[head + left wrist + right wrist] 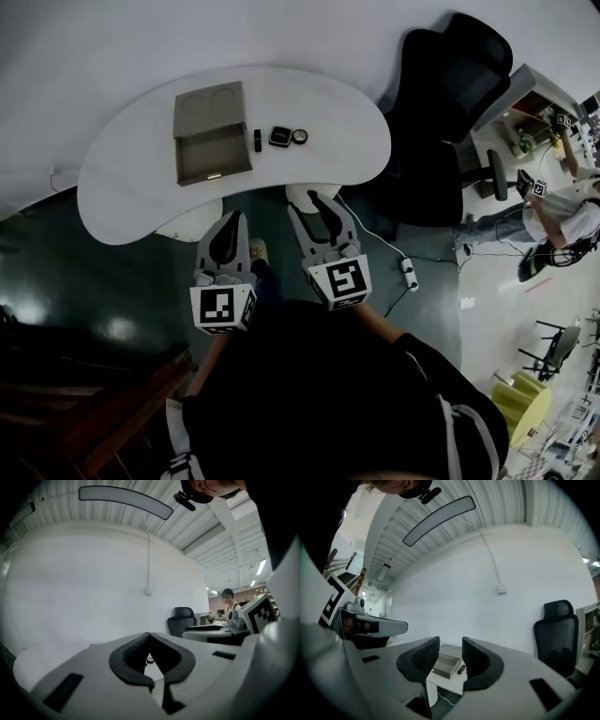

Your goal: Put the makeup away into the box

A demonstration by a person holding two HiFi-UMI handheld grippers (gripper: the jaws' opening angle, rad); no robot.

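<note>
makeup tube beside box; seemingly lying front-to-back

We cannot identify the three small items beside the box on the table: they are too small in the head view. In the left gripper view, the left gripper hides the table except for one round item. In the right gripper view, the right gripper covers the box's sides. A person is cut off at the head view's right edge.
</note>
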